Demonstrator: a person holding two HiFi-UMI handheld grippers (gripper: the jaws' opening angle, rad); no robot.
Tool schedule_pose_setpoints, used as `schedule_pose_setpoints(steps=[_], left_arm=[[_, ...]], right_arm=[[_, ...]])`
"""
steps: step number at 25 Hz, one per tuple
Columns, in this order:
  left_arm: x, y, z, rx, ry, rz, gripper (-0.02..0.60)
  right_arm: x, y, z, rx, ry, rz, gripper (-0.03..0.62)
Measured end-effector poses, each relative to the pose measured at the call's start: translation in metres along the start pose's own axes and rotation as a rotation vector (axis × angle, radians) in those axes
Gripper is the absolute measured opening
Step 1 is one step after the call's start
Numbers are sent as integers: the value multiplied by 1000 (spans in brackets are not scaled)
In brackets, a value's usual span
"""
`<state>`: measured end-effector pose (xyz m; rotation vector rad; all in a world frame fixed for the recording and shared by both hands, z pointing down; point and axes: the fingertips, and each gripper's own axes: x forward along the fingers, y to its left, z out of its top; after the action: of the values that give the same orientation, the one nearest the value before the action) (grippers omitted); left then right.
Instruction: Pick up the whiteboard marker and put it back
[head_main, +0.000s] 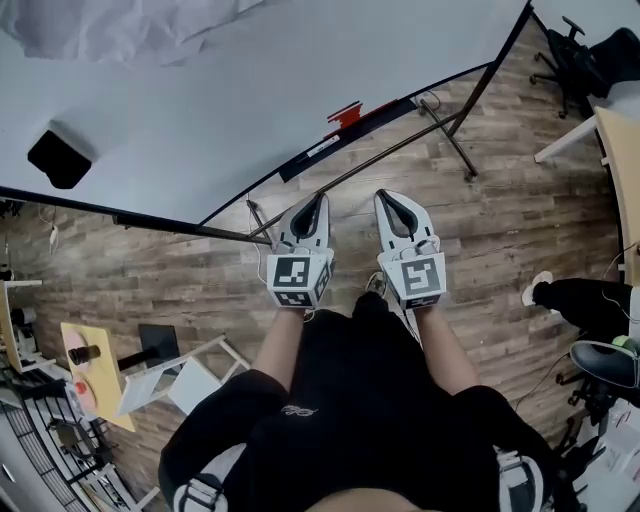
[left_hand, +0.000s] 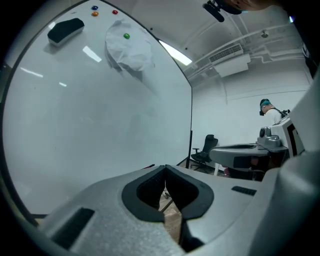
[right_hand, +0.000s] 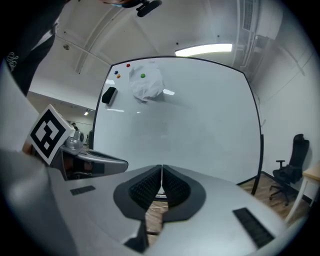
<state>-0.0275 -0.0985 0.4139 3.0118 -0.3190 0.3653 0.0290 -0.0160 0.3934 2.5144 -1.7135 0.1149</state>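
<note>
Facing marker (head_main: 322, 148) on tray (head_main: 295, 168) at 12 o'clock, with left gripper (head_main: 317, 198) and right gripper (head_main: 386, 196) both clenched, empty. Best to open one early, then close squarely across the barrel.

Looking down, I've got the wood-plank floor (head_main: 500, 230) under me, with the whiteboard's stand legs (head_main: 452, 140) planted on it and an office chair (head_main: 565, 55) off in the corner. On the board's black tray (head_main: 298, 166) lie a white marker (head_main: 322, 148) and a red item (head_main: 345, 113).
</note>
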Motion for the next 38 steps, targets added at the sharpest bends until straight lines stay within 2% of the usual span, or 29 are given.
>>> schedule_pose_setpoints(steps=[7, 13, 19, 24, 30, 38], left_arm=[[35, 12, -8, 38, 91, -4, 8], [74, 40, -27, 89, 183, -22, 8], [112, 65, -51, 266, 327, -38, 8], [139, 84, -84, 371, 457, -44, 8], [167, 102, -117, 444, 563, -46, 8], [190, 112, -144, 499, 677, -69, 9]], right_arm=[[34, -23, -15, 16, 33, 29, 3], [68, -29, -32, 31, 67, 42, 4], [97, -43, -42, 70, 122, 18, 4], [115, -51, -55, 110, 151, 12, 3], [134, -56, -83, 152, 186, 23, 5], [147, -61, -99, 188, 201, 9, 3]])
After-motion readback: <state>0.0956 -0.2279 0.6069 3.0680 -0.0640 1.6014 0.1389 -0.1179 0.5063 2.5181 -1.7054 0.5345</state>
